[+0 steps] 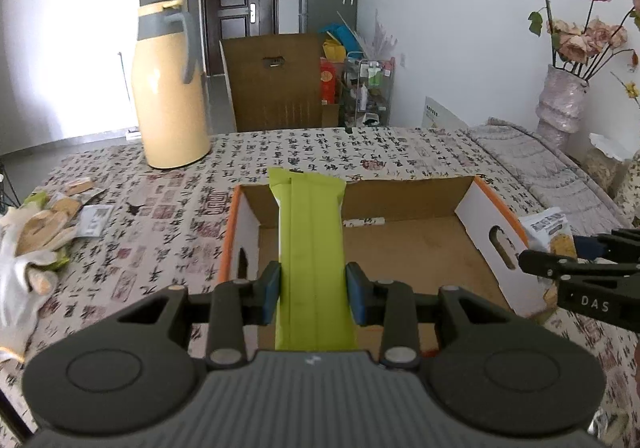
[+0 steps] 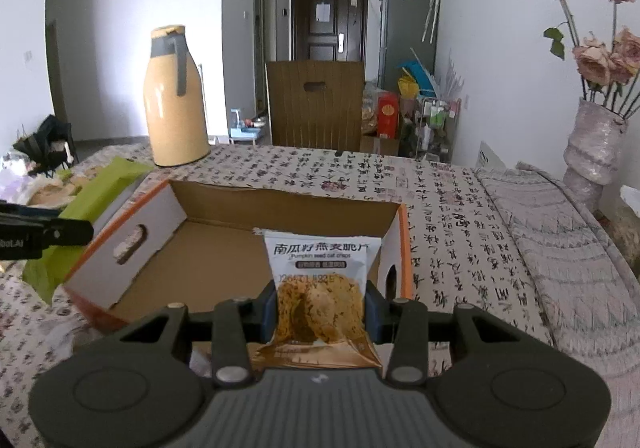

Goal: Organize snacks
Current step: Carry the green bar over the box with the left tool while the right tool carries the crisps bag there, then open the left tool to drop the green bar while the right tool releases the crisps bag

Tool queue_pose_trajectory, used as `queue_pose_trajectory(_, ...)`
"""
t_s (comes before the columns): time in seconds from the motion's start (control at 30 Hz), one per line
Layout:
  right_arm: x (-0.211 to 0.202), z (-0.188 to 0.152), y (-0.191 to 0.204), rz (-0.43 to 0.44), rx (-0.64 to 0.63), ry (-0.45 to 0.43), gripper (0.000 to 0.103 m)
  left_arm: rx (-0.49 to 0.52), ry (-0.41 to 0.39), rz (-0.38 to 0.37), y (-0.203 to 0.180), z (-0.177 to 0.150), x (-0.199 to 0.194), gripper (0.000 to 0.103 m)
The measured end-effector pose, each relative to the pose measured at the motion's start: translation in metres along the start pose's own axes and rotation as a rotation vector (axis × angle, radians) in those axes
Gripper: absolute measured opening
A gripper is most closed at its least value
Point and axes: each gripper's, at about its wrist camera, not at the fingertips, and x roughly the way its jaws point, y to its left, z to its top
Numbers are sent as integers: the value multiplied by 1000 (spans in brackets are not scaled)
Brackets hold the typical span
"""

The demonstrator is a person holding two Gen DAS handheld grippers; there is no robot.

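left gripper (image 1: 313,294) pinches a green packet (image 1: 310,248), right gripper (image 2: 321,310) pinches an oat-crisp pack (image 2: 320,280) — both held over the open cardboard box (image 1: 404,248) (empty inside), likely for dropping in.

The long snack packet (image 1: 312,268) is plain lime green. The small snack bag (image 2: 320,280) is white on top with dark letters and brown-gold below. The cardboard box (image 1: 492,216) is brown inside, white outside, with orange edges. The tablecloth (image 1: 168,208) is cream with black calligraphy and dull red stamps. The thermos jug (image 1: 168,88) is pale yellow with a grey handle. The gripper pads (image 1: 272,290) are blue.
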Motion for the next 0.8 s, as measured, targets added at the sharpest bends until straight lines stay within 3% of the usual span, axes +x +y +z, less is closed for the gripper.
queue_pose_trajectory(0.33,57,11,-6,39,-27,106,41,3,75,-11,-7,7,58,35)
queue_pose_trajectory(0.67,83,7,-7,52,-39,161,43,-8,137,-8,-8,2,80,36)
queue_pose_trajectory(0.7,83,7,-8,51,-37,162,45,-15,142,-6,-7,2,79,43)
queue_pose_trajectory(0.73,83,7,-9,50,-34,161,56,-21,141,-6,-6,3,78,58)
queue_pose_trajectory(0.77,82,8,-10,46,-28,158,71,-21,131,0,-5,3,77,66)
queue_pose_trajectory(0.8,80,8,-10,37,-19,149,79,-20,113,19,-5,3,74,82)
